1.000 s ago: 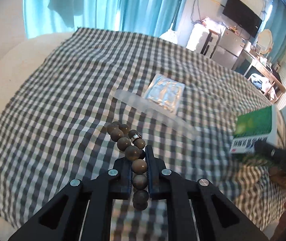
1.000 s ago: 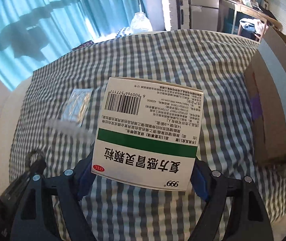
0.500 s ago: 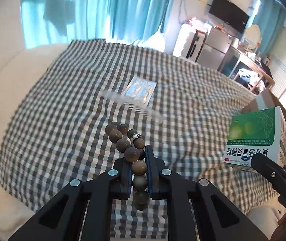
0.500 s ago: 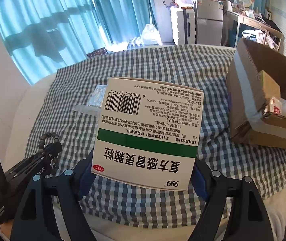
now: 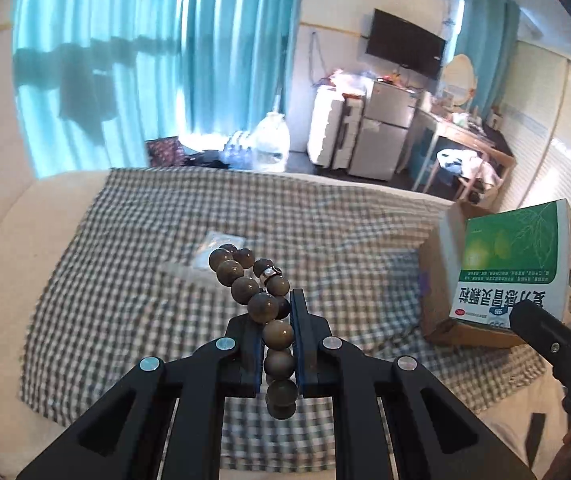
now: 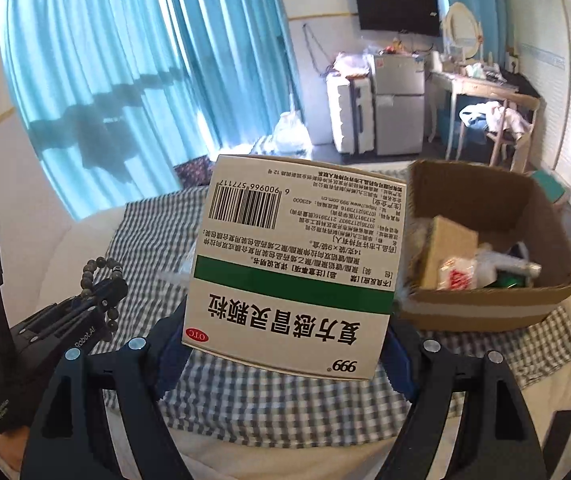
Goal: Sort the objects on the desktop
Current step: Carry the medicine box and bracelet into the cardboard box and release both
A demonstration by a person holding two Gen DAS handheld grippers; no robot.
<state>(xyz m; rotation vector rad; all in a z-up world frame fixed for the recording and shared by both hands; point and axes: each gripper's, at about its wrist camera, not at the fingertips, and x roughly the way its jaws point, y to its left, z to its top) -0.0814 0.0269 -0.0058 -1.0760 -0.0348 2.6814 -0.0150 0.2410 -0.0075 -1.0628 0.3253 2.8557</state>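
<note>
The white-and-green cardboard medicine box (image 6: 293, 268) was clamped between the jaws of the right gripper (image 6: 285, 344), held clear of the bed with its barcode face toward the camera. In the left wrist view the same box (image 5: 519, 268) appeared at the right edge, in front of the open brown cardboard carton (image 5: 445, 276). The jaws were spread wide to span the box's width and pressed on its two sides.

The string of dark brown wooden beads (image 5: 259, 304) was pinched between the nearly closed jaws of the left gripper (image 5: 277, 340), part of the loop standing forward of the jaws and a few beads hanging below them. From the right wrist view the left gripper (image 6: 101, 296) was seen lifted off the bed, beads (image 6: 99, 276) draped over its tip.

The carton (image 6: 485, 312) sat on the grey-and-white checked cloth (image 5: 133, 280) covering the bed, just right of the held box. It already contained several items: a tan packet, a red-and-white sachet and a pale tube-like object, not identifiable further.

On the cloth there lay a flat clear plastic packet (image 5: 215, 244) and a translucent strip beside it (image 5: 181, 270), both blurred.

Assessment: sorting appeared partly complete. Two objects were in hand and not yet deposited; at least two more awaited collection from the cloth.
</note>
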